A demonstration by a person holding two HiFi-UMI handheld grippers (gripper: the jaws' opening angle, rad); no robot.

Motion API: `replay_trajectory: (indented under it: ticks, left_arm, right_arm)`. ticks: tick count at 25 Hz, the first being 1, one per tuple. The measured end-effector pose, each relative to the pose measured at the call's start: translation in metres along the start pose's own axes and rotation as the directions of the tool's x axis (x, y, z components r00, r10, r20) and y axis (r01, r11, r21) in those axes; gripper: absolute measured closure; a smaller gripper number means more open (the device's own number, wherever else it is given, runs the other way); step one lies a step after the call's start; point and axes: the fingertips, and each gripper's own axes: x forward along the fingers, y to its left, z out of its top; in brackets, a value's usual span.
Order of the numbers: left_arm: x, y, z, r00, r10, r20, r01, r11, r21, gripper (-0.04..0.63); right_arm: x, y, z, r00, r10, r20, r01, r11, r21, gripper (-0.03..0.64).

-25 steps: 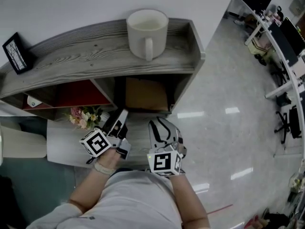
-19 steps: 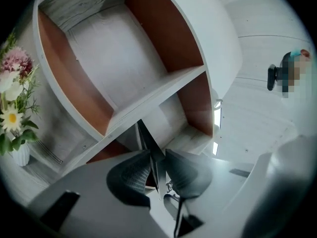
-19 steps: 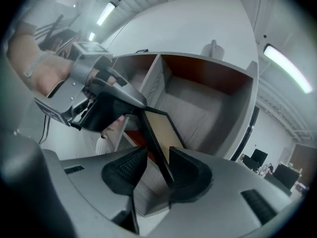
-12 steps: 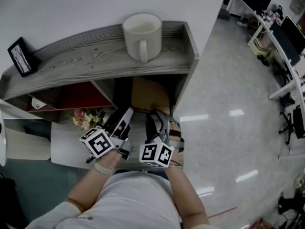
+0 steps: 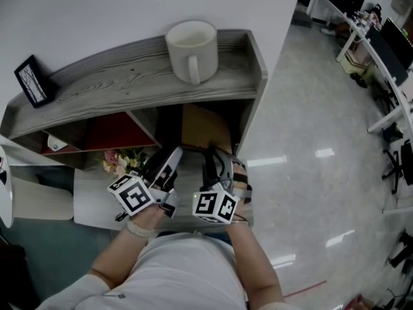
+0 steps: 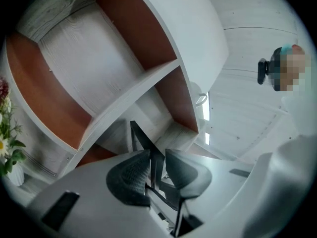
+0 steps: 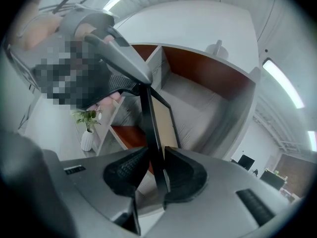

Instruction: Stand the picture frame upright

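Two grippers, one frame, in the lower bay of the shelf unit (image 5: pixel 129 76)

Nearest us, the left gripper (image 6: pixel 157 168) pinches the thin dark edge of the picture frame (image 7: pixel 161 125), and the right gripper (image 7: pixel 157 171), whose jaws have just been closing, clamps its rim. Two grips, we judge, keep it from toppling as it tilts up. Atop the unit stand one mug (image 5: pixel 191 49) and one small second frame (image 5: pixel 32 81).

Bright, even indoor light fills every view. White glare patches dot the glossy floor (image 5: pixel 310 108) in the head view, while the shelf's (image 5: pixel 129 76) lower compartments sit in shadow. Both gripper views are fisheye, with black vignetting at the corners and straight shelf boards bowed into curves. Strip lights (image 7: pixel 283 83) burn out white in the right gripper view.
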Motion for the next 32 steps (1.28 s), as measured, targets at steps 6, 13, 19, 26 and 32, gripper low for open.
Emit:
replay_trajectory:
  ticks: [6,13,19,26,32]
  left_arm:
    - [-0.017,0.006,0.003,1.000,0.014,0.008,-0.014,1.000,0.005,0.492]
    - [-0.036,0.026,-0.003,0.998,0.058,-0.001,-0.058,0.998,-0.017,0.492]
    - [-0.044,0.037,-0.008,0.997,0.077,-0.014,-0.077,0.996,-0.033,0.492]
    - [-0.044,0.044,-0.013,0.996,0.079,-0.035,-0.080,0.996,-0.037,0.492]
    - [-0.043,0.047,-0.014,0.996,0.080,-0.041,-0.081,0.996,-0.044,0.492]
  right_arm:
    - [-0.006,-0.008,0.012,0.997,-0.014,0.073,0.000,0.983,0.183,0.520]
    - [-0.014,-0.037,0.012,0.980,-0.076,0.183,-0.021,0.879,0.477,0.538]
    - [-0.016,-0.046,0.001,0.973,-0.078,0.216,-0.069,0.797,0.600,0.538]
    - [-0.015,-0.048,-0.006,0.955,-0.056,0.291,-0.171,0.698,0.696,0.541]
    - [-0.008,-0.050,-0.006,0.955,-0.036,0.294,-0.200,0.655,0.729,0.541]
